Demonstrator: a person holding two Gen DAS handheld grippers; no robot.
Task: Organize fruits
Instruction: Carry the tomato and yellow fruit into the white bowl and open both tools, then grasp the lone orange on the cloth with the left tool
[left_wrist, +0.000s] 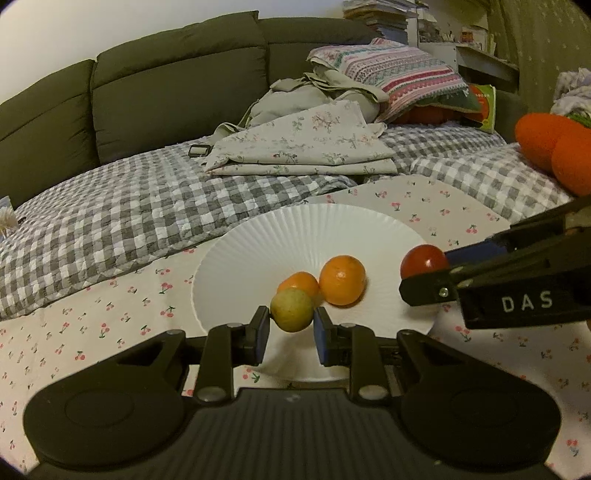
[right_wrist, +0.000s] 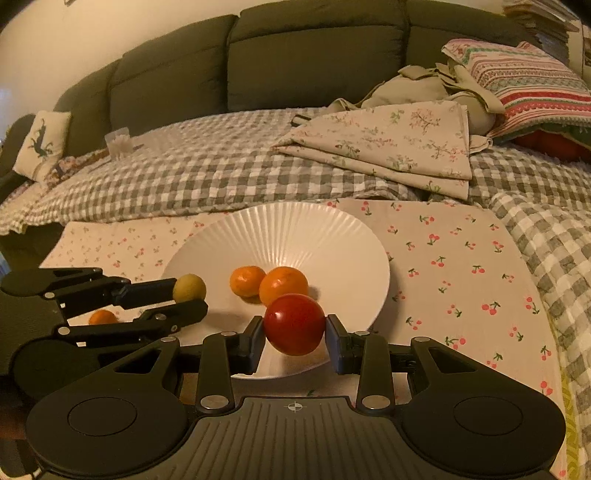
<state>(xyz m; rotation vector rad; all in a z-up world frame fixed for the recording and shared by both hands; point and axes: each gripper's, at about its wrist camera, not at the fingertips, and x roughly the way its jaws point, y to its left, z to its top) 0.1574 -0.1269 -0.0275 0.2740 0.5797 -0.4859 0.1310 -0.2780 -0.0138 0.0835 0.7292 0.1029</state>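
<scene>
sofa (left_wrist: 177, 92): dark green | wall (left_wrist: 92, 26): pale | checked blanket (left_wrist: 122, 221) | light: dim, warm

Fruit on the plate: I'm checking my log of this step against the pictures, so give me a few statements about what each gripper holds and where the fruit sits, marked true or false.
1. The left gripper is shut on a yellow-green fruit. True.
2. The right gripper is open and holds nothing. False: it is shut on a red fruit.
3. Two orange fruits lie on the white plate. True.
4. The plate rests straight on the grey checked blanket. False: it rests on a cherry-print cloth.
5. Another orange fruit lies off the plate, seen behind the left gripper in the right wrist view. True.
</scene>
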